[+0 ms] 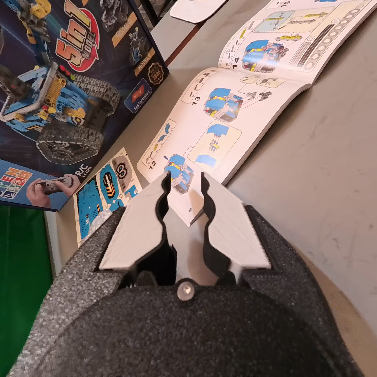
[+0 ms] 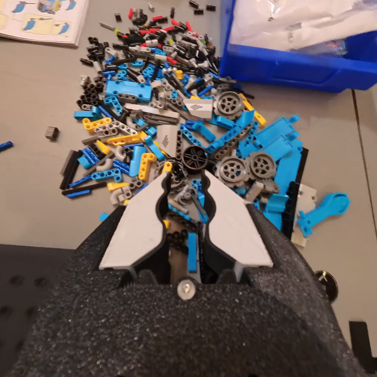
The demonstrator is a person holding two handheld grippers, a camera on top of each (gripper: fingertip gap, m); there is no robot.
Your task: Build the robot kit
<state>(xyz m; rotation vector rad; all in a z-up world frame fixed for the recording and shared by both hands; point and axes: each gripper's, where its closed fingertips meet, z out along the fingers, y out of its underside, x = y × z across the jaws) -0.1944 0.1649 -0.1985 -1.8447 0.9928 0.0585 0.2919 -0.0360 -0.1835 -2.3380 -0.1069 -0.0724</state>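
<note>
- The left gripper (image 1: pixel 185 177) is shown with its jaws apart and nothing between them; it is held over the near corner of the booklet (image 1: pixel 234 122), whether touching or clear of the page cannot be told.
- A sticker sheet (image 1: pixel 102 195) is seen just left of the left gripper, flat on the grey table (image 1: pixel 306 183) and partly hidden by the gripper body.
- The booklet is laid open on the table, its pages printed with drawings of a blue model.
- A printed box (image 1: pixel 67 91) is stood beside the sticker sheet, left of the booklet, with a tracked blue and yellow vehicle pictured on it.
- A white board (image 1: pixel 195 10) is seen at the far edge of the table.
- The right gripper (image 2: pixel 185 177) is shown with its jaws apart, holding nothing, above the near end of the parts pile (image 2: pixel 163 102).
- A black wheel (image 2: pixel 194 158) is placed just beyond the fingertips, with grey wheels (image 2: pixel 231 169) to its right.
- Blue, yellow, grey and black beams are spread through the pile; red pins (image 2: pixel 155 30) are gathered at its far end.
- A blue bin (image 2: pixel 295 69) holding clear bags is set at the far right, touching the pile.
- The booklet's corner (image 2: pixel 40 20) is seen at the far left.
</note>
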